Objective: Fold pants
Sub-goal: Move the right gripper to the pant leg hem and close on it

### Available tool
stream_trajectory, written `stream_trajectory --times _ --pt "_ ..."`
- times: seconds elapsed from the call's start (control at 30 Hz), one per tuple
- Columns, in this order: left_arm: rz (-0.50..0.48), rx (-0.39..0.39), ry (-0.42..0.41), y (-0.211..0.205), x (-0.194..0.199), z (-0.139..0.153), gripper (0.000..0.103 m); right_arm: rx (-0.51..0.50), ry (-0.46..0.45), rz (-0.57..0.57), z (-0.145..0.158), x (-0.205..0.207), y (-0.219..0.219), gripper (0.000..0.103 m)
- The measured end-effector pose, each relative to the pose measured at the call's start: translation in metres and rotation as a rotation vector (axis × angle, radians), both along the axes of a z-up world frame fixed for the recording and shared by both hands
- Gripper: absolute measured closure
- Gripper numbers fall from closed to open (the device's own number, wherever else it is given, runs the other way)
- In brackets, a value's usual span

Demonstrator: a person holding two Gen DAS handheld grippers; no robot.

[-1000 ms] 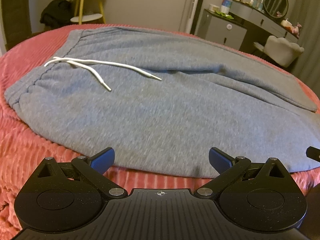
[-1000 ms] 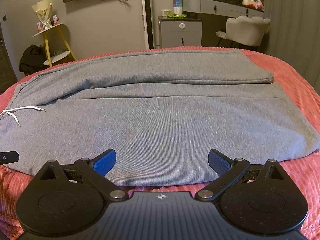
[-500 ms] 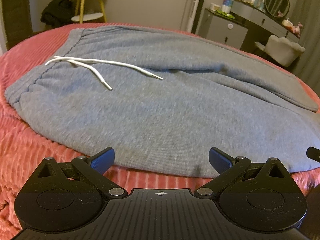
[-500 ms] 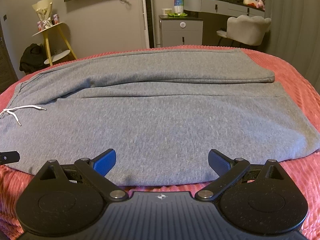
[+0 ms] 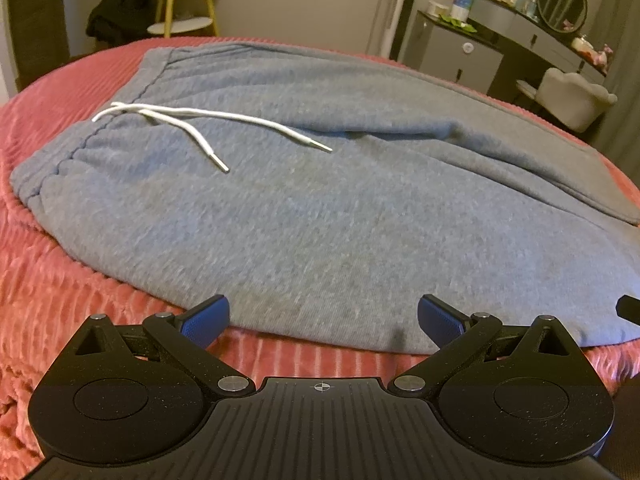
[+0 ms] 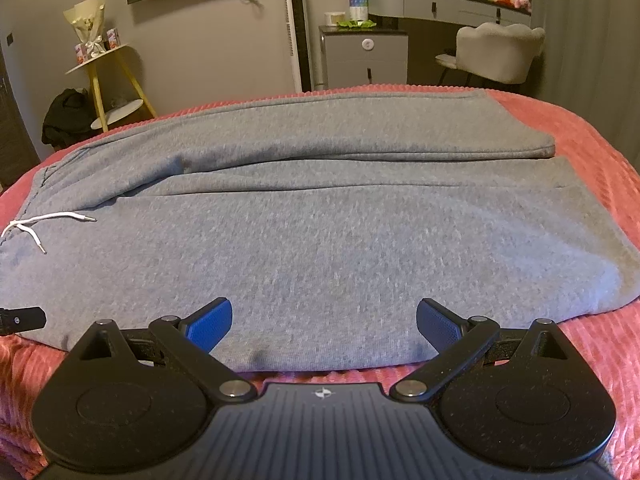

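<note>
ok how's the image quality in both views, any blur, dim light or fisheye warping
Left wrist view: dim, warm light, the grey pants look soft and slightly smeared, the red bedspread bulges from fisheye warp. Right wrist view: equally dim, a bit sharper, the white radiator bows, and small shadows sit under the pants' near edge. Corners darken in both.

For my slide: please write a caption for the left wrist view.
Open left gripper at the near edge of grey pants with white drawstring, on a pink bedspread.
</note>
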State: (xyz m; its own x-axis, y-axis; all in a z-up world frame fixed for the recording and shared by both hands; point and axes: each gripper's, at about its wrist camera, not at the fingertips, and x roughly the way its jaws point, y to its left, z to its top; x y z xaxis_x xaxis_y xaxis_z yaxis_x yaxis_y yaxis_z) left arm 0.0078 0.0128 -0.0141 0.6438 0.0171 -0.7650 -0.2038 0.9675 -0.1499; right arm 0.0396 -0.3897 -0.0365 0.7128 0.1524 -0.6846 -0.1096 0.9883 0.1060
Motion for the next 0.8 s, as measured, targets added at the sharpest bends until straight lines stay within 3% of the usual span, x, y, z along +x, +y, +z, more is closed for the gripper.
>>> stream_trajectory --times 0.5,0.67,0.8 --pt "-0.016 0.014 0.015 -0.003 0.004 0.000 0.000 0.066 0.051 -0.002 -0.004 0.013 -0.005 0.004" --pt "-0.023 0.064 0.002 -0.008 0.006 0.008 0.000 0.143 0.079 -0.042 -0.009 0.035 -0.021 0.004" --pt "0.018 0.096 -0.068 -0.007 0.015 0.032 0.000 0.207 0.135 -0.098 -0.023 0.069 -0.036 0.004"
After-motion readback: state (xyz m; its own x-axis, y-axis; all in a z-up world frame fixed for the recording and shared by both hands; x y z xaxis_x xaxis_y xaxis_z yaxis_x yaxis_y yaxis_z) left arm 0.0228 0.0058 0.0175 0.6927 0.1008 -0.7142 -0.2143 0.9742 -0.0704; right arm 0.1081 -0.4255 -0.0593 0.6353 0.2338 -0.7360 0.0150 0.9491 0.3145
